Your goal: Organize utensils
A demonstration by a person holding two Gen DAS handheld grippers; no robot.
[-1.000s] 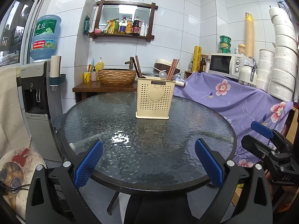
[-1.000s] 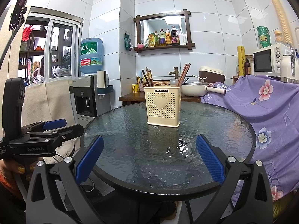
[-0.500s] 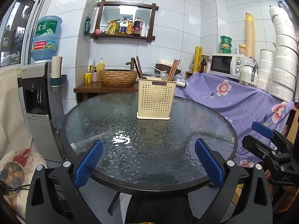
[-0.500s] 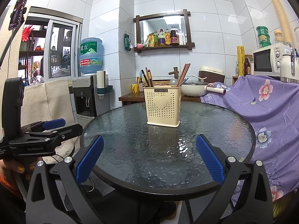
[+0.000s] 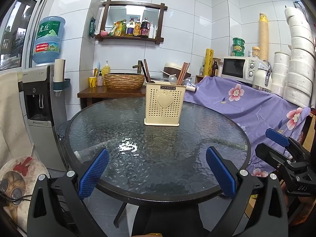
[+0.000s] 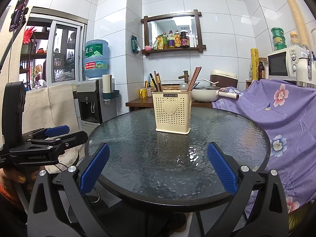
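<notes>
The left gripper and right gripper are held at the table's 6 o'clock edge, jaws spread wide and empty. The cream utensil holder, with chopsticks inside, is seen upright toward 12 o'clock.

This is a small home kitchen or dining corner. White glossy wall tiles cover the walls, and a dark wooden wall shelf carries sauce and oil bottles. Below it a brown wooden side table bears a woven-look brown basin with a brass tap. A grey water dispenser topped by a blue water jug stands at the left, and a white microwave oven sits at the right. A round textured-glass table holds a cream perforated plastic utensil holder filled with chopsticks and spoons.
</notes>
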